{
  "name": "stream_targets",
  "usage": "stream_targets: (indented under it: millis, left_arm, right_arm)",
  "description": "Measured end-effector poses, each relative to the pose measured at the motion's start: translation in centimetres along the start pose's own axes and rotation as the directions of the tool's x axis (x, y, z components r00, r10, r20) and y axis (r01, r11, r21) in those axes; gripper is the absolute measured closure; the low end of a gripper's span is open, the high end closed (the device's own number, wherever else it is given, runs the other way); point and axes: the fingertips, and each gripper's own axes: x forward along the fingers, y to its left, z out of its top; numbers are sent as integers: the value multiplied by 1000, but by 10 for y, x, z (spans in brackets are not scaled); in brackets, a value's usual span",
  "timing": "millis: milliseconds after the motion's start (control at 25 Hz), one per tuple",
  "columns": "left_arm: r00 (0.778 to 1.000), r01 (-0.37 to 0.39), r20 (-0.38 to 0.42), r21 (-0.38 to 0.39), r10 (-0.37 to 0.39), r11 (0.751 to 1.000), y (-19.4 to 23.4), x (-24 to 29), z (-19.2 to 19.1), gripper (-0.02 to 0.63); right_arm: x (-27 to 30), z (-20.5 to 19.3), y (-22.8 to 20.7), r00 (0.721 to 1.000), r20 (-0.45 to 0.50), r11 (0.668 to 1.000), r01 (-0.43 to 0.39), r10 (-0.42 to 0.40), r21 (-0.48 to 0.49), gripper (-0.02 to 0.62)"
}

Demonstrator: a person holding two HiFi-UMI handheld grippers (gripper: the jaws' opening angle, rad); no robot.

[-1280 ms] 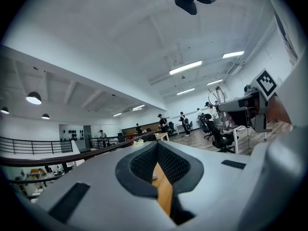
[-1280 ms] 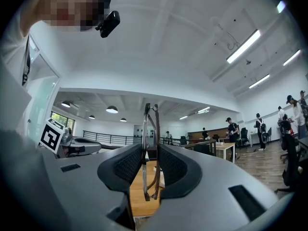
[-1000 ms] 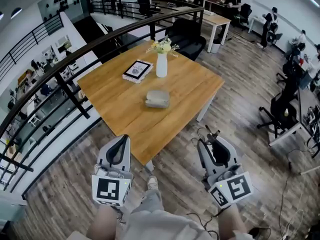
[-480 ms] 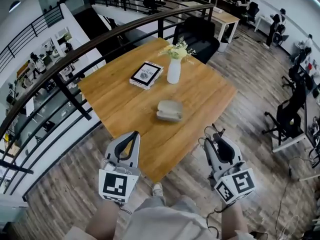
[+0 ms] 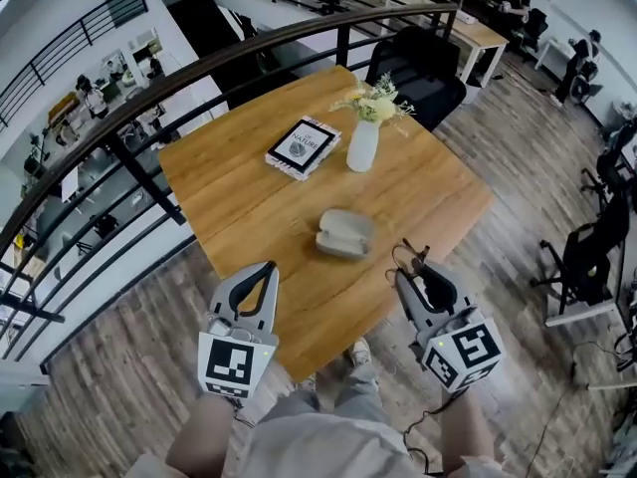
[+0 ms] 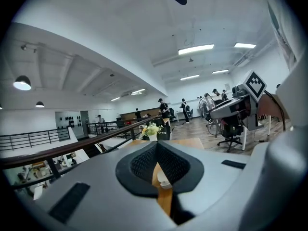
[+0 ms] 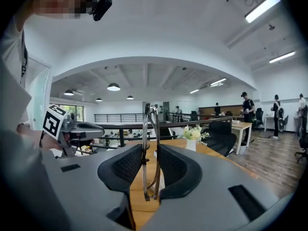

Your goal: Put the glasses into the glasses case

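Table (image 5: 259, 197) with glasses case (image 5: 344, 233), near railing (image 5: 249, 53)

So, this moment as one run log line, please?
right gripper: shut on thin metal-framed glasses | left gripper: shut, empty | grey oval glasses case: on wooden table

Grey glasses case (image 5: 344, 233), white vase (image 5: 362, 147), orange-brown wood-grain table (image 5: 239, 197).

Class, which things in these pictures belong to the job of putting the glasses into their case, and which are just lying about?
Belong to the job:
glasses, gripped in the right claw
grey glasses case, on the table

Just lying about:
book
vase of flowers
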Motion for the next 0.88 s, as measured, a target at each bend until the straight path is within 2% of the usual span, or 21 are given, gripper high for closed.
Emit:
stream_targets:
  millis: [200,320,400,640,880]
  left_arm:
    - [995,-84,-51,-69,80,994,15,27,-9,591]
    - [995,-100,-35,-57,98,993,18,53,-13,591]
    - [990,-128,-75,-86,122,988,17,66,-13,591]
    - [981,-165,-112,-66,157,984,20,100,-29,591]
    - [970,-194,-165,-72,181,978,30,126,-51,591]
  right_arm:
    - [54,-13,-23,990,-79,993,-118,116,-22,462]
    - [83,-21,-47,979,-115,985,-170,167,-23,462]
    - [102,-26,-57,967,-143,976,-218,212,-28,462]
    - [153,-38,-71,914,-233,935,-352,333,-42,462]
    - [204,-67,-71,849,-336,891,-451,408,-56,462]
